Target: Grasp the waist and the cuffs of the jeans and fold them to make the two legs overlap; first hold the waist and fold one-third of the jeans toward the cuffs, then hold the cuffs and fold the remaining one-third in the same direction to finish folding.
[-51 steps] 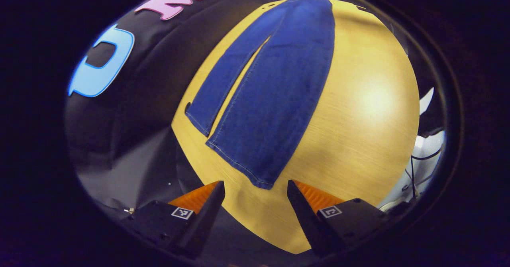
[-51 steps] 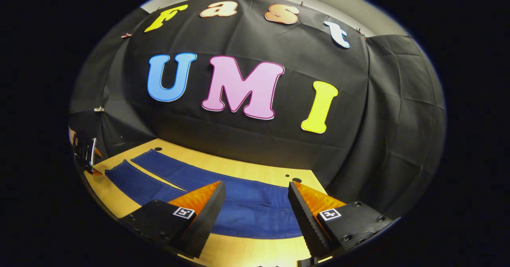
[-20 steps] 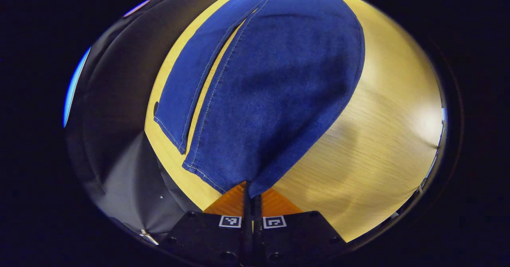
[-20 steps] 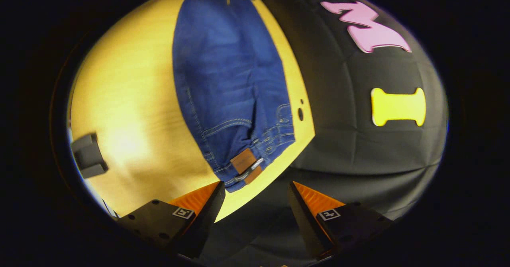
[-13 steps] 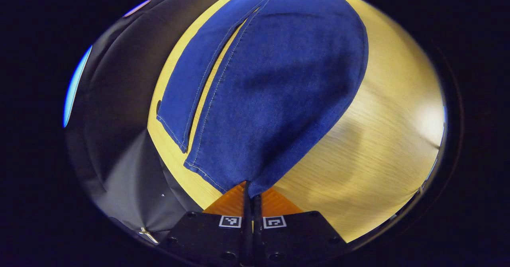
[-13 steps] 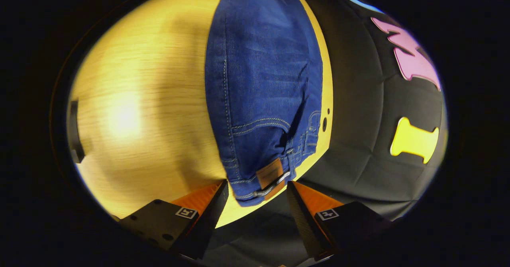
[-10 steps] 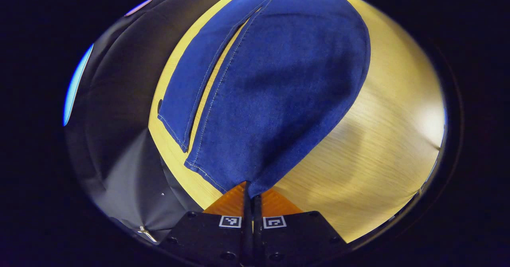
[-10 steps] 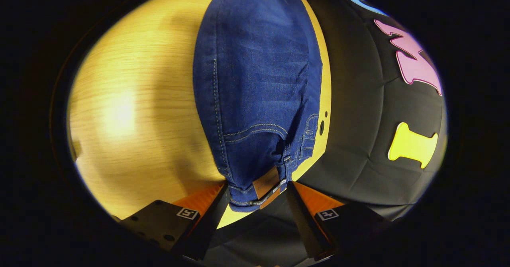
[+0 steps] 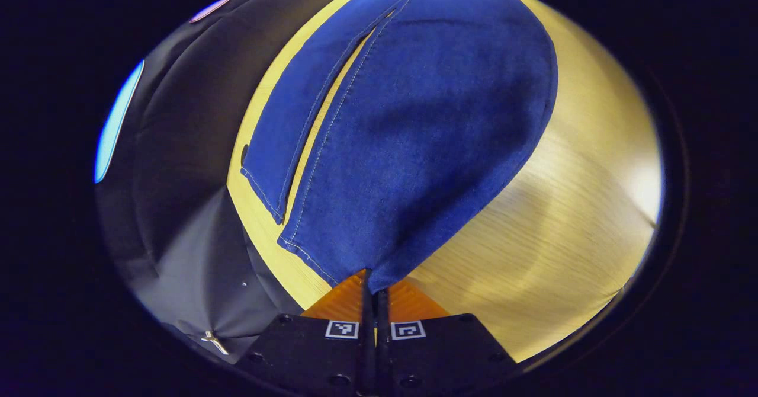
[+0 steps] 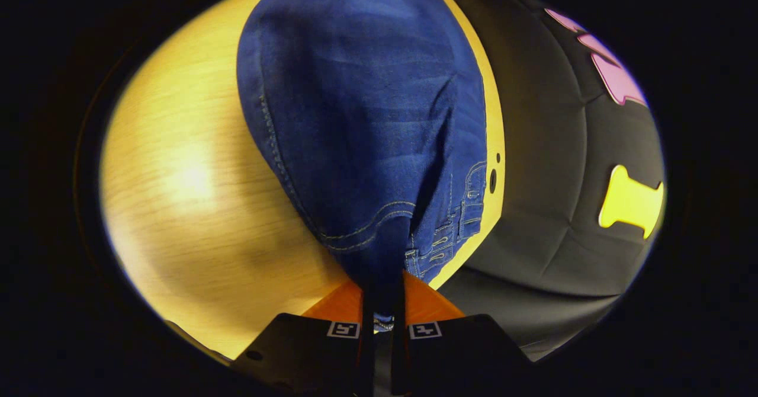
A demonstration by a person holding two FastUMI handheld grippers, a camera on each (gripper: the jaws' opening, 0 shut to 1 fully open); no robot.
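My left tool (image 9: 372,293) clamps a cuff of the jeans (image 9: 414,118); my right tool (image 10: 382,299) clamps their waist. They lie along the wood counter (image 9: 568,219), against the black cloth wall (image 10: 556,148).

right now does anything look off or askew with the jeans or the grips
Nothing stands out. The left gripper is shut on a cuff of the jeans, the right gripper on the waist. The jeans lie on the table, legs side by side, not yet overlapped.

jeans (image 9: 408,124) on table (image 9: 568,219), legs side by side.
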